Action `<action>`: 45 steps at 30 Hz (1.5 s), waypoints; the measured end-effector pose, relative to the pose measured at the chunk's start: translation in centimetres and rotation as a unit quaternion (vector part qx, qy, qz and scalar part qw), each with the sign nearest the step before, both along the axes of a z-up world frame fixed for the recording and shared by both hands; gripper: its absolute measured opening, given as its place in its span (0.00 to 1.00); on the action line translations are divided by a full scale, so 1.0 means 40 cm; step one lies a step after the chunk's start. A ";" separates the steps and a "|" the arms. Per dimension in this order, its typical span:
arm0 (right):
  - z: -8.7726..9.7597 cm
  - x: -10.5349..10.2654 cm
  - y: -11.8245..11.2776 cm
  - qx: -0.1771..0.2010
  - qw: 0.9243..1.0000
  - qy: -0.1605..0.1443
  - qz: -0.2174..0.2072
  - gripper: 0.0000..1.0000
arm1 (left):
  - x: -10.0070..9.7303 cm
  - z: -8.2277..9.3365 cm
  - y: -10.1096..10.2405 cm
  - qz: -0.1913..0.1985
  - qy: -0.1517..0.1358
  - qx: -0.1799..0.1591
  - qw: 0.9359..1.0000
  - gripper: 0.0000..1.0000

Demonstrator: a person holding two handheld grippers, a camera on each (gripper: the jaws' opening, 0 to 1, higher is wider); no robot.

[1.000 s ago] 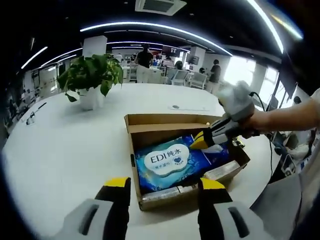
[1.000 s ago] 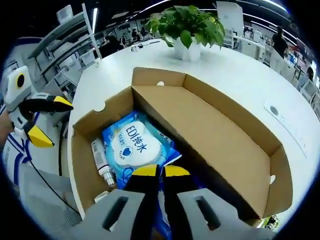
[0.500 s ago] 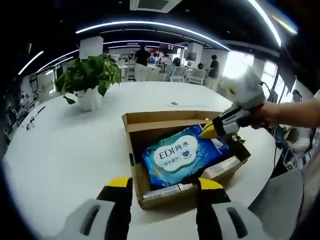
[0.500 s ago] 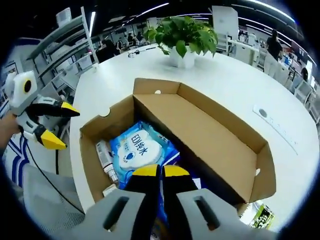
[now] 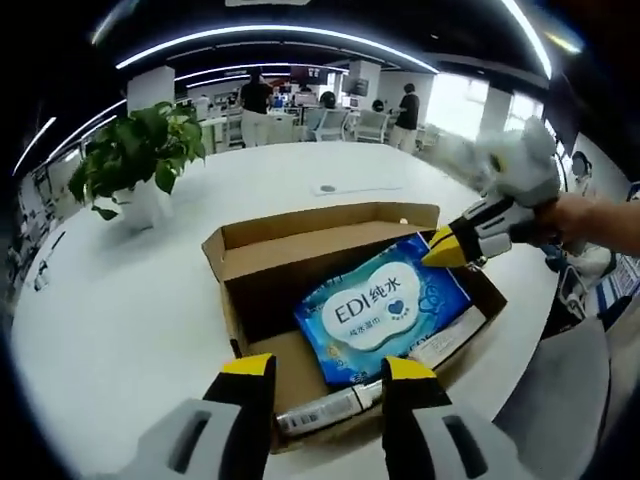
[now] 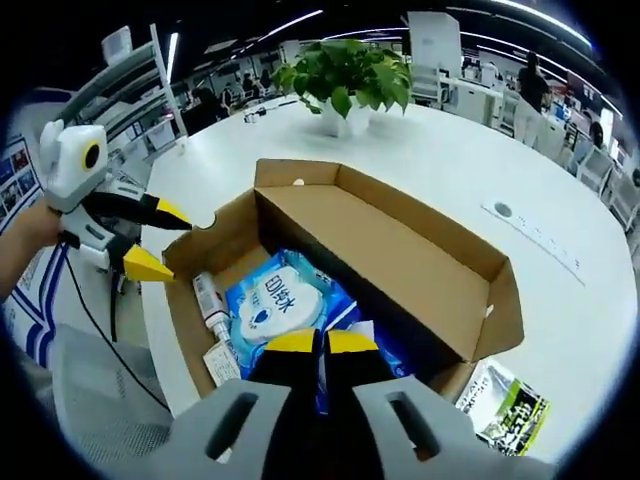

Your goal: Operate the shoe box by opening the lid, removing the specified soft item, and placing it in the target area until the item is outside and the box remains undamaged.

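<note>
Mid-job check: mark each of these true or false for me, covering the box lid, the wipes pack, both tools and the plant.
1. The shoe box lid is open. True.
2. The right tool is shut on the blue wipes pack. True.
3. The wipes pack lies on the white table outside the box. False: it is still over the box, tilted, with one end raised by the right tool.
4. The left tool grips the box wall. False: its jaws stand open, holding nothing.
5. A potted plant stands on the table beyond the box. True.
</note>
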State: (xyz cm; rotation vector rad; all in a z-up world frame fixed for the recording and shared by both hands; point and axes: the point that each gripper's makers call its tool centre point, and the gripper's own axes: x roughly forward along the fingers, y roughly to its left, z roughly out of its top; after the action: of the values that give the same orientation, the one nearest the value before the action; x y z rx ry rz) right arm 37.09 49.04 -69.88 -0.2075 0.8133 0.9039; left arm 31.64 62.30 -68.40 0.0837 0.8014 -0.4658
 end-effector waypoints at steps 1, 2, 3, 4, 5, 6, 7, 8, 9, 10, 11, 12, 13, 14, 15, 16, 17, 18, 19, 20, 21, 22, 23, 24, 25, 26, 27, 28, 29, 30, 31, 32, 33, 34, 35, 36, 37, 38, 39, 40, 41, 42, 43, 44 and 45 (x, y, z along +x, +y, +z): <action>-0.003 0.000 -0.004 0.002 1.000 0.001 -0.002 0.00 | 0.003 -0.006 -0.002 -0.005 0.004 0.004 1.000 0.42; -0.004 -0.001 -0.005 0.002 1.000 0.001 -0.003 0.00 | 0.011 -0.012 -0.006 -0.008 0.006 0.004 1.000 0.42; -0.005 -0.001 -0.005 0.003 1.000 0.000 -0.003 0.00 | 0.014 -0.018 -0.008 -0.009 0.011 0.004 1.000 0.41; -0.006 -0.001 -0.006 0.003 1.000 -0.002 -0.002 0.00 | 0.015 -0.025 -0.010 -0.011 0.018 0.003 1.000 0.40; -0.008 -0.001 -0.007 0.001 1.000 -0.005 0.000 0.00 | 0.019 -0.035 -0.012 -0.013 0.025 0.002 1.000 0.39; -0.010 -0.001 -0.008 0.000 1.000 -0.005 0.001 0.00 | 0.020 -0.043 -0.012 -0.014 0.033 0.003 0.999 0.38; -0.011 0.000 -0.011 0.000 1.000 -0.006 0.001 0.00 | 0.027 -0.059 -0.011 -0.017 0.041 0.004 0.999 0.36; -0.015 0.003 -0.015 -0.001 1.000 -0.005 0.000 0.00 | 0.029 -0.066 -0.012 -0.018 0.045 0.004 0.999 0.35; -0.017 0.005 -0.018 -0.001 1.000 -0.003 -0.002 0.00 | 0.032 -0.075 -0.013 -0.016 0.052 0.003 0.999 0.35; -0.020 0.007 -0.022 -0.001 1.000 0.000 -0.005 0.00 | 0.033 -0.083 -0.014 -0.017 0.058 0.002 0.998 0.34; -0.022 0.007 -0.025 0.000 1.000 0.002 -0.006 0.00 | 0.034 -0.092 -0.016 -0.016 0.067 0.001 0.998 0.34; -0.025 0.008 -0.028 0.000 1.000 0.003 -0.009 0.00 | 0.035 -0.098 -0.017 -0.017 0.072 0.005 0.997 0.33; -0.027 0.009 -0.031 -0.002 1.000 0.005 -0.010 0.00 | 0.036 -0.106 -0.020 -0.022 0.075 0.009 0.997 0.33; -0.032 0.009 -0.035 -0.004 1.000 0.005 -0.011 0.00 | 0.037 -0.111 -0.023 -0.023 0.078 0.008 0.997 0.33; -0.035 0.010 -0.037 -0.006 1.000 0.005 -0.012 0.00 | 0.036 -0.120 -0.025 -0.021 0.088 0.005 0.996 0.33; -0.037 0.010 -0.038 -0.006 1.000 0.004 -0.012 0.00 | 0.036 -0.125 -0.027 -0.020 0.093 0.003 0.995 0.33; -0.038 0.011 -0.039 -0.006 1.000 0.004 -0.012 0.00 | 0.037 -0.128 -0.029 -0.019 0.096 -0.002 0.995 0.32; -0.040 0.010 -0.040 -0.006 1.000 0.005 -0.013 0.00 | 0.037 -0.130 -0.033 -0.015 0.101 -0.007 0.995 0.31; -0.040 0.011 -0.040 -0.006 1.000 0.004 -0.012 0.00 | 0.038 -0.133 -0.036 -0.010 0.106 -0.012 0.994 0.31; -0.041 0.011 -0.040 -0.006 1.000 0.003 -0.012 0.00 | 0.039 -0.136 -0.039 -0.007 0.111 -0.017 0.994 0.30; -0.042 0.011 -0.041 -0.008 1.000 -0.001 -0.007 0.00 | 0.041 -0.146 -0.043 -0.003 0.124 -0.027 0.992 0.29; -0.044 0.011 -0.042 -0.010 1.000 -0.004 -0.005 0.00 | 0.041 -0.150 -0.045 -0.002 0.129 -0.031 0.991 0.29; -0.045 0.011 -0.042 -0.011 1.000 -0.006 -0.004 0.00 | 0.042 -0.155 -0.047 0.000 0.133 -0.033 0.991 0.28; -0.046 0.011 -0.044 -0.011 1.000 -0.007 -0.004 0.00 | 0.040 -0.162 -0.049 0.004 0.142 -0.036 0.989 0.27; -0.047 0.011 -0.044 -0.010 1.000 -0.007 -0.004 0.00 | 0.038 -0.166 -0.051 0.005 0.149 -0.037 0.988 0.27; -0.049 0.012 -0.046 -0.009 1.000 -0.007 -0.006 0.00 | 0.038 -0.173 -0.051 0.006 0.154 -0.037 0.987 0.26; -0.050 0.012 -0.047 -0.007 1.000 -0.006 -0.008 0.00 | 0.037 -0.178 -0.051 0.009 0.158 -0.037 0.987 0.24; -0.051 0.012 -0.047 -0.006 1.000 -0.006 -0.009 0.00 | 0.034 -0.183 -0.049 0.014 0.164 -0.037 0.986 0.21; -0.051 0.010 -0.047 -0.004 1.000 -0.005 -0.009 0.00 | 0.030 -0.187 -0.049 0.018 0.170 -0.040 0.984 0.20; -0.051 0.009 -0.046 -0.001 1.000 -0.005 -0.011 0.00 | 0.027 -0.185 -0.057 0.020 0.173 -0.055 0.983 0.17; -0.051 0.008 -0.047 -0.001 1.000 -0.006 -0.011 0.00 | 0.027 -0.187 -0.054 0.026 0.173 -0.055 0.983 0.17; -0.051 0.008 -0.046 0.001 1.000 -0.006 -0.011 0.00 | 0.027 -0.187 -0.054 0.025 0.172 -0.055 0.983 0.17; -0.051 0.007 -0.047 0.002 1.000 -0.007 -0.012 0.00 | 0.026 -0.186 -0.054 0.028 0.170 -0.057 0.983 0.16; -0.051 0.007 -0.047 0.003 1.000 -0.007 -0.013 0.00 | 0.026 -0.186 -0.053 0.030 0.170 -0.058 0.983 0.14; -0.052 0.007 -0.047 0.004 1.000 -0.007 -0.014 0.00 | 0.028 -0.185 -0.049 0.032 0.165 -0.055 0.984 0.11; -0.052 0.008 -0.047 0.006 1.000 -0.006 -0.016 0.00 | 0.027 -0.181 -0.051 0.033 0.164 -0.060 0.984 0.10; -0.052 0.008 -0.048 0.006 1.000 -0.006 -0.018 0.00 | 0.026 -0.180 -0.053 0.036 0.167 -0.063 0.983 0.08; -0.053 0.008 -0.048 0.007 1.000 -0.006 -0.020 0.00 | 0.024 -0.179 -0.054 0.037 0.169 -0.064 0.983 0.08; -0.052 0.008 -0.048 0.008 1.000 -0.004 -0.023 0.00 | 0.024 -0.177 -0.053 0.037 0.167 -0.064 0.983 0.07; -0.050 0.009 -0.048 0.008 1.000 -0.003 -0.025 0.00 | 0.024 -0.176 -0.054 0.037 0.168 -0.065 0.983 0.05; -0.048 0.009 -0.047 0.009 1.000 -0.004 -0.027 0.00 | 0.022 -0.175 -0.056 0.039 0.170 -0.067 0.982 0.05; -0.046 0.009 -0.047 0.009 1.000 -0.004 -0.029 0.00 | 0.020 -0.173 -0.056 0.041 0.170 -0.067 0.982 0.04; -0.044 0.008 -0.047 0.009 0.999 -0.004 -0.030 0.00 | 0.017 -0.168 -0.058 0.041 0.170 -0.068 0.982 0.04; -0.042 0.007 -0.048 0.009 0.999 -0.004 -0.032 0.00 | 0.016 -0.165 -0.059 0.042 0.170 -0.069 0.982 0.03; -0.040 0.006 -0.049 0.010 0.999 -0.004 -0.033 0.00 | 0.014 -0.161 -0.060 0.040 0.165 -0.068 0.983 0.03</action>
State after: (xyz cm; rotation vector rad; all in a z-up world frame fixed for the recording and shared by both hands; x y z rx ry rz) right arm 37.33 47.07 -71.47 -0.1659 0.7999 0.8483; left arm 32.21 59.90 -74.84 -0.1556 1.0924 -0.4637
